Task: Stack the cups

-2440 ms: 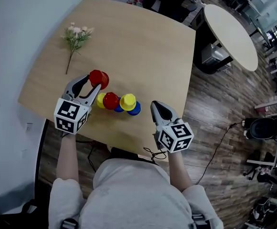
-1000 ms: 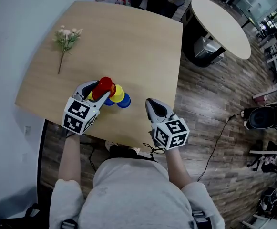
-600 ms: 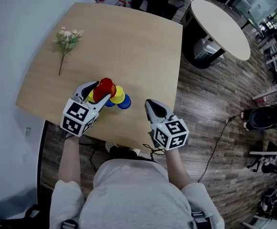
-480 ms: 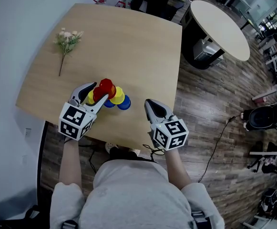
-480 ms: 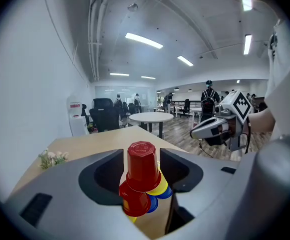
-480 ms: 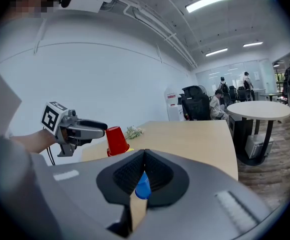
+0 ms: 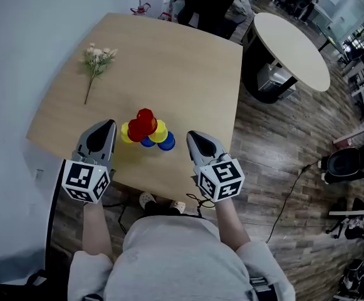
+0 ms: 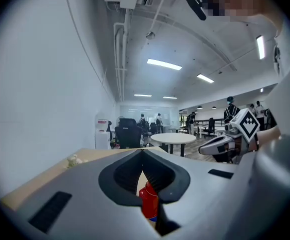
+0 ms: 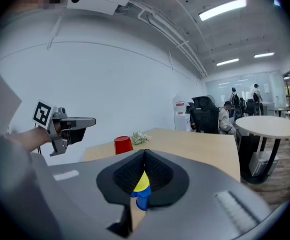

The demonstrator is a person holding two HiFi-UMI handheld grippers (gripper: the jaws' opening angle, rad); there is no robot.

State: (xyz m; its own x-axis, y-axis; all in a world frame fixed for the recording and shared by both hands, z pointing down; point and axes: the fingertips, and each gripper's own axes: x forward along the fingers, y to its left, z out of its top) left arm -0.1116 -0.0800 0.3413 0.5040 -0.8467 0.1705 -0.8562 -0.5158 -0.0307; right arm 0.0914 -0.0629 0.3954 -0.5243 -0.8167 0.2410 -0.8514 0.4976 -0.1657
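The cups stand in one cluster near the front of the wooden table (image 7: pixel 169 55). A red cup (image 7: pixel 145 119) is on top, yellow cups (image 7: pixel 160 130) are beneath it and blue cups (image 7: pixel 166 143) are at the bottom. My left gripper (image 7: pixel 108 125) hangs to the left of the pile, apart from it. Its jaws have just been closing and now stand shut with nothing between them. Past its tips (image 8: pixel 144 151) the red cup (image 8: pixel 148 201) shows. My right gripper (image 7: pixel 193 135) is shut and empty, to the right of the pile. It faces a yellow cup (image 9: pixel 142 182) that sits on a blue cup (image 9: pixel 141 200).
A sprig of flowers (image 7: pixel 97 60) lies at the table's far left. A round white table (image 7: pixel 291 42) stands beyond the right edge over wood flooring, with an office chair (image 7: pixel 351 165) further right. A cable (image 7: pixel 288 187) runs across the floor. People move about in the background.
My left gripper let go of the red cup on top of the pile, drew back and up toward me, and shut. The right gripper rose slightly.
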